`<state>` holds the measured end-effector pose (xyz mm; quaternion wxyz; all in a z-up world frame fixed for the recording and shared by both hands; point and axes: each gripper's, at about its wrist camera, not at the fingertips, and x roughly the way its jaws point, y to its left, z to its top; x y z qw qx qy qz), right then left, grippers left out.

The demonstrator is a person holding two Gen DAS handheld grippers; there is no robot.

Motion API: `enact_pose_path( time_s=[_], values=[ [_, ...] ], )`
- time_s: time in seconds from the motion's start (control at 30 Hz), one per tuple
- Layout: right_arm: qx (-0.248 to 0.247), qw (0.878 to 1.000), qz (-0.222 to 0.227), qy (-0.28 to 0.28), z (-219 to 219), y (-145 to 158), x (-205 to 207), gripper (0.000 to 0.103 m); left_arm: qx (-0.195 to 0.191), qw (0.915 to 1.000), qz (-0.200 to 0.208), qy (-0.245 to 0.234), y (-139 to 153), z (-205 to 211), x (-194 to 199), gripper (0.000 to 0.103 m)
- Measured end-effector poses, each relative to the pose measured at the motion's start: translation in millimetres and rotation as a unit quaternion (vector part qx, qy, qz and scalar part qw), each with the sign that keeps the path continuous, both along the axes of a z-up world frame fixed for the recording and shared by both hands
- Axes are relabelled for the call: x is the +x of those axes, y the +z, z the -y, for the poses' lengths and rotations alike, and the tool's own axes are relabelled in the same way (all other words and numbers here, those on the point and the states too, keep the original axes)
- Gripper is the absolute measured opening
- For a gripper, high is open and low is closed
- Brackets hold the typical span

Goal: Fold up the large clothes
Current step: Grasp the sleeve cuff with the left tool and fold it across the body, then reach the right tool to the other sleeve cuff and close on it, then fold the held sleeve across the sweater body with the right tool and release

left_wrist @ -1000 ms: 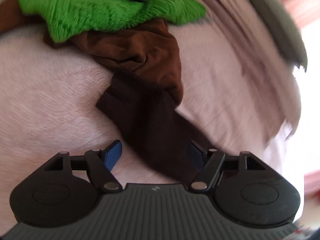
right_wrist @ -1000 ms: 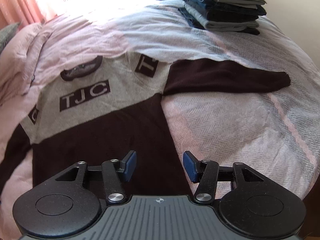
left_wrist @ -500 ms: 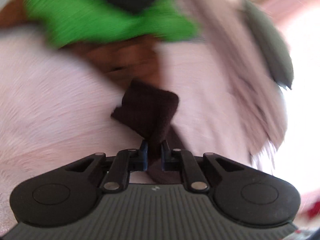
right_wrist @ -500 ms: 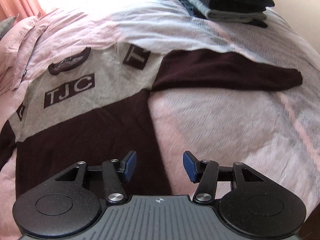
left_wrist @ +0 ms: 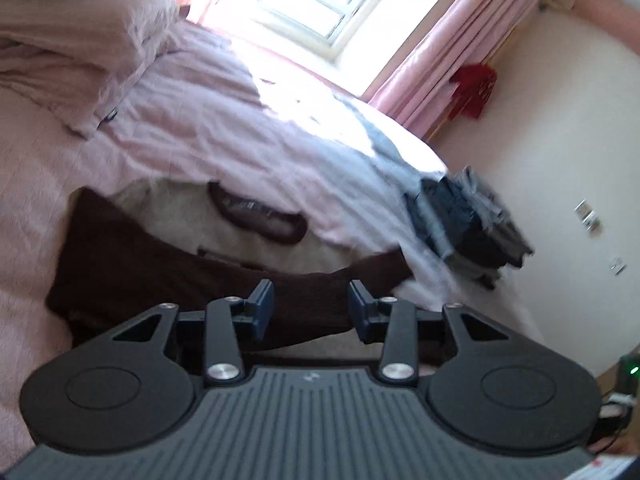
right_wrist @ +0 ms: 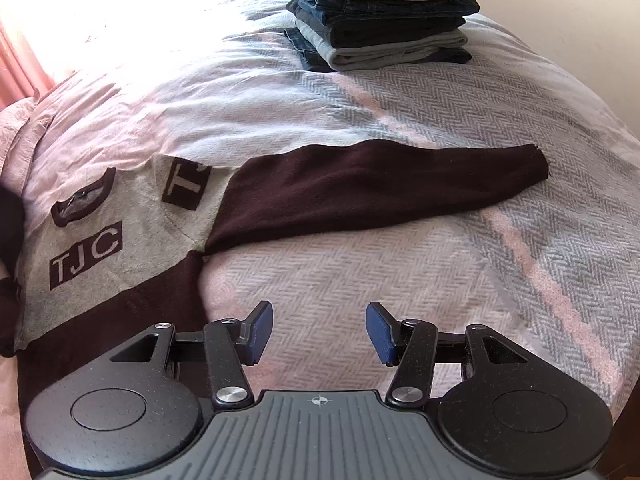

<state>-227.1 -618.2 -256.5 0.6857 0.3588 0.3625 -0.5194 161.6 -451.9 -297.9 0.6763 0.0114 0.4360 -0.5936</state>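
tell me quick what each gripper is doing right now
Left gripper: jaws opening, dark sleeve lies between them, not pinched.
Right gripper: open, empty, above the bedspread.

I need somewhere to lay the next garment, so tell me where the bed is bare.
The widest bare patch is the herringbone cover below the sweater's outstretched right sleeve, ahead of the open right tongs. Another strip lies between that sleeve and the folded stack. The left side is crowded: the sweater body covers it, the left sleeve folded across.
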Motion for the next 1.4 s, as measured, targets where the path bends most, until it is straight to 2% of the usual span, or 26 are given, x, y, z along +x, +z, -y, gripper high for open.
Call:
enact_pose_path(
  time_s=[0.1,0.2,0.3,0.33,0.43,0.5,0.63,0.73,0.77,0.8,0.87,0.93,1.0,1.1,1.17,1.23,1.3,1.37,1.4],
  values=[
    [0.008,0.999,0.038,0.008,2.4,-8.7,-2.6,0.049,0.081,0.9960,0.018,0.033,-34.6,-14.4,17.7,0.035],
    [0.027,0.992,0.124,0.015,9.4,-24.3,10.1,0.049,0.141,0.9864,0.059,0.060,-56.6,-31.8,50.2,0.035],
    [0.034,0.971,0.236,0.018,20.1,-42.2,36.4,0.049,0.166,0.9781,0.101,0.073,-62.0,-52.1,73.0,0.035],
    [0.040,0.964,0.260,0.017,25.7,-50.1,47.9,0.049,0.172,0.9753,0.118,0.073,-63.0,-53.9,76.0,0.035],
    [0.074,0.951,0.301,-0.006,44.9,-75.7,79.5,0.048,0.192,0.9638,0.177,0.053,-71.3,-46.5,81.7,0.036],
    [0.087,0.945,0.314,-0.023,54.1,-93.4,95.5,0.042,0.200,0.9592,0.195,0.045,-80.1,-42.3,85.9,0.036],
    [0.112,0.940,0.317,-0.053,68.1,-121.9,114.2,0.037,0.200,0.9587,0.197,0.047,-89.6,-37.2,95.7,0.036],
    [0.106,0.944,0.309,-0.046,75.9,-132.3,128.8,0.029,0.195,0.9601,0.196,0.044,-91.0,-37.1,98.5,0.036],
    [0.103,0.945,0.308,-0.043,77.8,-136.0,132.5,0.018,0.193,0.9598,0.200,0.039,-91.3,-36.4,97.7,0.036],
    [0.095,0.946,0.309,-0.040,79.0,-135.8,135.7,0.001,0.192,0.9591,0.206,0.032,-90.9,-35.5,95.8,0.036],
    [0.025,0.952,0.304,-0.023,71.5,-117.5,137.9,0.001,0.187,0.9561,0.225,0.015,-89.8,-33.2,90.4,0.036],
    [-0.046,0.955,0.294,0.018,60.0,-90.3,140.0,0.001,0.178,0.9544,0.240,-0.003,-88.4,-29.9,84.1,0.036],
    [-0.094,0.957,0.271,0.047,48.3,-71.3,140.0,0.001,0.170,0.9510,0.258,-0.013,-87.8,-25.4,77.2,0.036],
    [-0.105,0.958,0.263,0.051,44.3,-64.9,136.1,0.001,0.162,0.9489,0.269,-0.031,-90.5,-16.3,70.2,0.036],
    [-0.104,0.959,0.258,0.046,46.9,-66.9,134.1,0.001,0.167,0.9422,0.288,-0.040,-94.3,-9.4,65.1,0.035],
    [-0.105,0.962,0.245,0.049,48.2,-68.7,133.1,0.001,0.167,0.9385,0.299,-0.045,-97.5,-4.3,62.7,0.024],
    [-0.097,0.969,0.219,0.050,47.9,-73.8,130.4,0.001,0.165,0.9386,0.298,-0.058,-99.8,-1.5,62.9,0.010],
    [-0.088,0.976,0.193,0.048,47.0,-81.1,127.6,0.001,0.163,0.9338,0.312,-0.063,-100.5,-2.7,62.4,0.009],
    [-0.085,0.979,0.180,0.049,46.6,-86.6,126.1,0.001,0.160,0.9347,0.311,-0.062,-100.2,-4.7,64.4,0.009]
  ],
)
